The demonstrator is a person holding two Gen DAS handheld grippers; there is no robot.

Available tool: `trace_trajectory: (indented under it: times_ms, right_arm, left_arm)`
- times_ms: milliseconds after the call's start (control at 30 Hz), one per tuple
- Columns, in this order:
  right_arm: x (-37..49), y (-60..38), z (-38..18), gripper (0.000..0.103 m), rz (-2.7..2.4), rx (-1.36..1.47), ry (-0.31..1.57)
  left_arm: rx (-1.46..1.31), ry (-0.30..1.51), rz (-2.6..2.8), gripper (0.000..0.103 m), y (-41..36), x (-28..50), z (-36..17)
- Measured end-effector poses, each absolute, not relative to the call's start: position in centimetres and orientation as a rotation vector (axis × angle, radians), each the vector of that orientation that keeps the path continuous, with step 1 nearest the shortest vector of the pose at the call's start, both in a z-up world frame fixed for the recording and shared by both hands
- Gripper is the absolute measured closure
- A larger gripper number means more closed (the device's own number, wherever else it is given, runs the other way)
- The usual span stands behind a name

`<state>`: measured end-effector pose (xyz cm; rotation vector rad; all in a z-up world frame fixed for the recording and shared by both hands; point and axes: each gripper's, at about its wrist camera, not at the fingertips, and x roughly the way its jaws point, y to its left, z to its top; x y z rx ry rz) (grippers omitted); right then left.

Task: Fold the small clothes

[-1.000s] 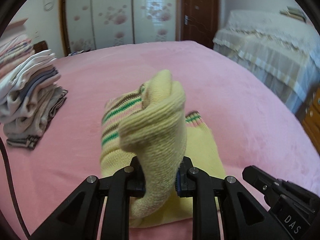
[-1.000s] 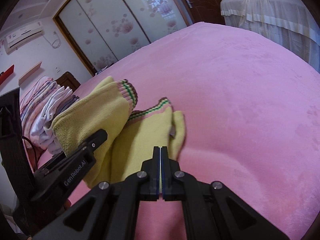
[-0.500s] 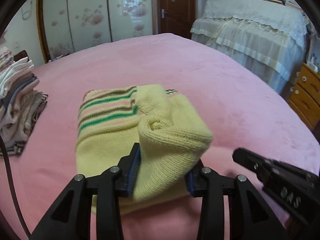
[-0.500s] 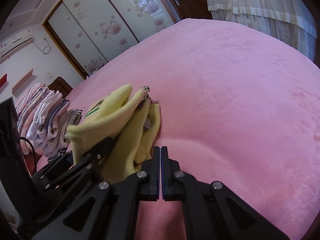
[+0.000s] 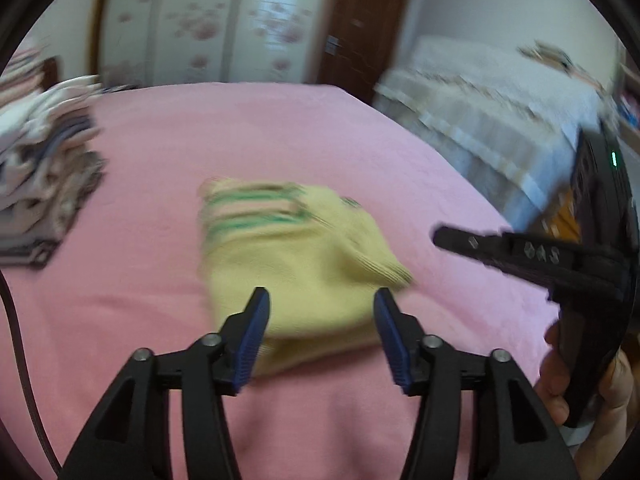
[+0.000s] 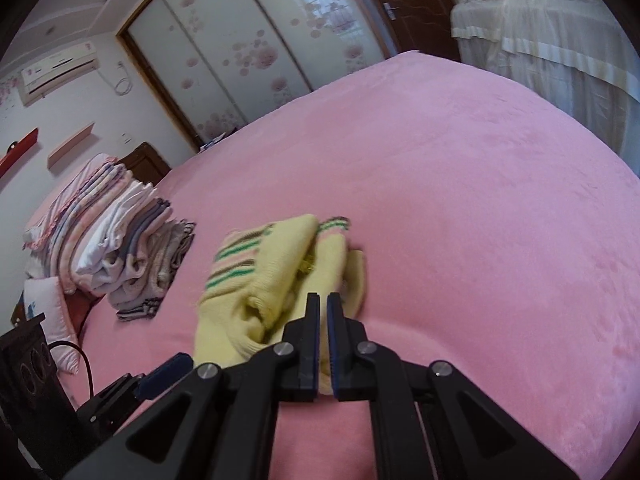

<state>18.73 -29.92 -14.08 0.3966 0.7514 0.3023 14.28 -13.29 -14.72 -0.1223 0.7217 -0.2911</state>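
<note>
Left fingers (image 5: 320, 312) opening, gripping nothing — yellow garment (image 5: 296, 256) lies beyond; right fingers (image 6: 323, 306) nearly closed, empty.

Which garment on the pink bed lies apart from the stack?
The yellow knitted garment with green and brown stripes, lying alone mid-bed; the other folded clothes sit piled in the pale stack beside it.

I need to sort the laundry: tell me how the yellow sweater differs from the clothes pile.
The yellow sweater is one knit piece with green and brown stripes; the clothes pile is many pale garments. The sweater lies low mid-bed; the pile stands tall near the bed's edge. Both are folded and rest on the pink blanket.
</note>
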Motion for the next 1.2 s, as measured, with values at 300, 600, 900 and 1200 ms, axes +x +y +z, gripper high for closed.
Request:
trace_trajectory:
  times_ms: [300, 600, 900, 1200]
  right_arm:
    - [24.1, -25.1, -14.2, 0.057, 0.368, 0.388, 0.887]
    - [26.3, -23.3, -17.3, 0.081, 0.337, 0.301, 1.034]
    - [22.6, -26.1, -17.2, 0.084, 0.259, 0.343, 0.933]
    - [21.8, -27.8, -22.2, 0.078, 0.232, 0.463, 0.926]
  left_arm:
    - [-0.191, 0.806, -0.135, 0.046, -8.2, 18.5, -16.5]
    - [-0.199, 0.844, -0.144, 0.046, -8.7, 20.3, -18.0]
    - [-0.216, 0.904, -0.151, 0.040, -8.9, 22.4, -19.4]
    - [-0.153, 0.931, -0.162, 0.027, -9.2, 22.0, -21.6]
